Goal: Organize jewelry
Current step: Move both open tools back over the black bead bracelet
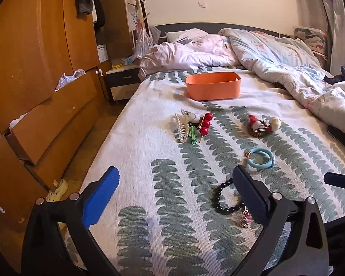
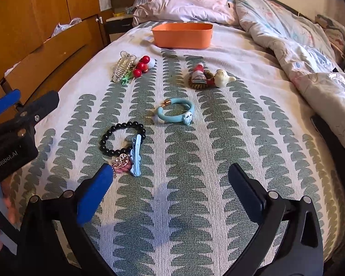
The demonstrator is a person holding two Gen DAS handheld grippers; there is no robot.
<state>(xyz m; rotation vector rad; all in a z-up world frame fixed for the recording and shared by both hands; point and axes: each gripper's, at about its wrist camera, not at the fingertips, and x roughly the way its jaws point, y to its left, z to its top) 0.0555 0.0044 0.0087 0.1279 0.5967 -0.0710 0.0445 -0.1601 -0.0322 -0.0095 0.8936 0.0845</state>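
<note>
- orange bin (image 2: 182, 35): open-topped, upright, far end of bedspread.
- black bead bracelet (image 2: 117, 138): flat, light blue clip (image 2: 135, 158) across its rim.
- light blue bangle (image 2: 176, 112): flat, mid-bed.
- pearl claw clip (image 2: 123, 66) touching red berry clip (image 2: 142, 66).

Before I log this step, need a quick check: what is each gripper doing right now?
Left gripper: open, holding nothing, above the bedspread.
Right gripper: open, holding nothing, above the bedspread.

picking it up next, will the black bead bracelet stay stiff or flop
The black bead bracelet will probably sag, since its loop of separate round beads already lies uneven. The glossy beads may slip between flat pads. The blue clip lying across it could get dragged along.
</note>
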